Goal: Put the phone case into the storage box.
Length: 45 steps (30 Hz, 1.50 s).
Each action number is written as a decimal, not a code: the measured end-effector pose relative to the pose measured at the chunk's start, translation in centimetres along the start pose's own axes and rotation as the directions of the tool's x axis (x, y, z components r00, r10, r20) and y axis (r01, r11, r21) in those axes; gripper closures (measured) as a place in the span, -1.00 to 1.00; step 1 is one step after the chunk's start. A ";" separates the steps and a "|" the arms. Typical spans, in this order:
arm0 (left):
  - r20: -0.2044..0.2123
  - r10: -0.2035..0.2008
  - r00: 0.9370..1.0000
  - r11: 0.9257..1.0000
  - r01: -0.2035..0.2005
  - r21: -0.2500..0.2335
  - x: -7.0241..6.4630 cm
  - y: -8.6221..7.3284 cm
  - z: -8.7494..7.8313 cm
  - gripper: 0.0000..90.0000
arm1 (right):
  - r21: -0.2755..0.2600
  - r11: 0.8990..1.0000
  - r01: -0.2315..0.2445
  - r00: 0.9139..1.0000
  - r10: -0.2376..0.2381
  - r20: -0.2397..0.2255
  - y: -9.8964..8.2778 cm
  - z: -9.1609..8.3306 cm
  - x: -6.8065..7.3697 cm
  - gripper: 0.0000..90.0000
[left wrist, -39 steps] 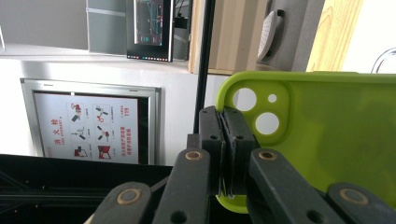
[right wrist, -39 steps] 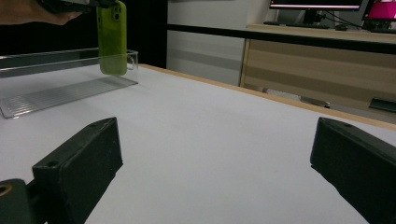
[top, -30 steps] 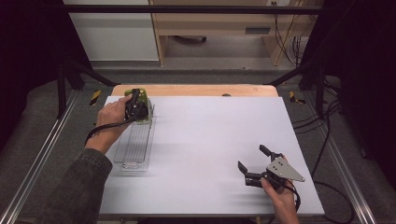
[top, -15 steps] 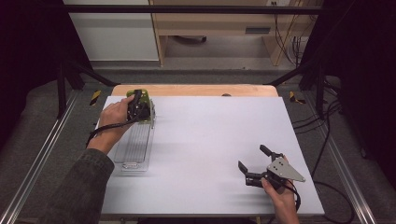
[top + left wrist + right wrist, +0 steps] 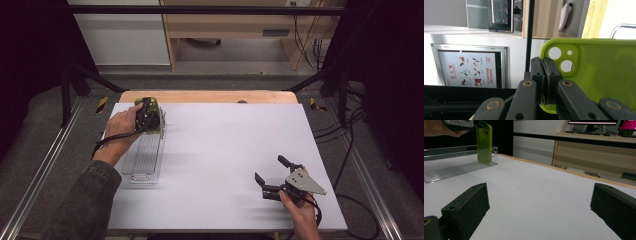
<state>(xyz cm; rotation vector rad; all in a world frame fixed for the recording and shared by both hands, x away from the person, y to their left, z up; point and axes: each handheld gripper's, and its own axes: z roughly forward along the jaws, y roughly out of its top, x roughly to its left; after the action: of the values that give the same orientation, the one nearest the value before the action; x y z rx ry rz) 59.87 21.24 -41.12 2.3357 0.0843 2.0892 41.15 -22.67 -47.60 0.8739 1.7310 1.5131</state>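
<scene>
- Spreading across most of the high view, a white table (image 5: 225, 150) with a pale wooden strip along its far edge carries everything described here.
- Lying on the left part of the table, a long clear plastic tray (image 5: 145, 157) with a ribbed floor runs from the near side toward the far edge.
- Coming in from the bottom left, a forearm in a dark green sleeve (image 5: 82, 205) reaches along the tray's left side to its far end.
- Held in that hand, the left tongs (image 5: 149, 119) sit over the far end of the tray.
- Seen up close in the left gripper view, these tongs (image 5: 543, 75) are pressed together, pinching the edge of a lime green phone case (image 5: 596, 72) near its camera cut-outs.
- Standing upright in the right gripper view, the phone case (image 5: 484, 143) has its lower end down on the tray floor, just beside the tray's clear end wall.
- Near the bottom right corner of the table, the other hand holds the right tongs (image 5: 272, 175), well apart from the tray.
- Spread wide in the right gripper view, the right tongs (image 5: 539, 202) have bare white table between their two black jaws and grip nothing.
</scene>
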 end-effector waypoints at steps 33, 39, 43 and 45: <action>0.044 -0.112 0.993 0.993 0.111 0.040 1.4 -0.2 0.3 0.38 | -0.016 1.000 -0.007 1.000 0.008 0.013 0.2 -0.4 -0.1 -0.95; 0.030 -0.179 0.983 0.984 0.178 0.026 2.1 -0.1 -0.9 0.15 | -0.024 1.000 -0.006 1.000 0.006 0.014 0.4 -0.6 -0.2 -0.95; 0.048 -0.210 0.976 0.977 0.209 0.030 2.4 0.3 -1.6 0.02 | -0.025 1.000 -0.004 1.000 0.004 0.017 0.4 -0.6 -0.2 -0.96; 0.049 -0.232 0.972 0.973 0.230 0.032 2.6 0.5 -1.9 -0.12 | -0.025 1.000 -0.004 1.000 0.004 0.017 0.4 -0.6 -0.2 -0.96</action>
<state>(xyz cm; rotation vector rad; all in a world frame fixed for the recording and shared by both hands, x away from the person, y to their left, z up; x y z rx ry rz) 58.26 20.84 -38.29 2.2662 0.3672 1.9282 40.80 -23.07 -47.09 0.8756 1.6955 1.5220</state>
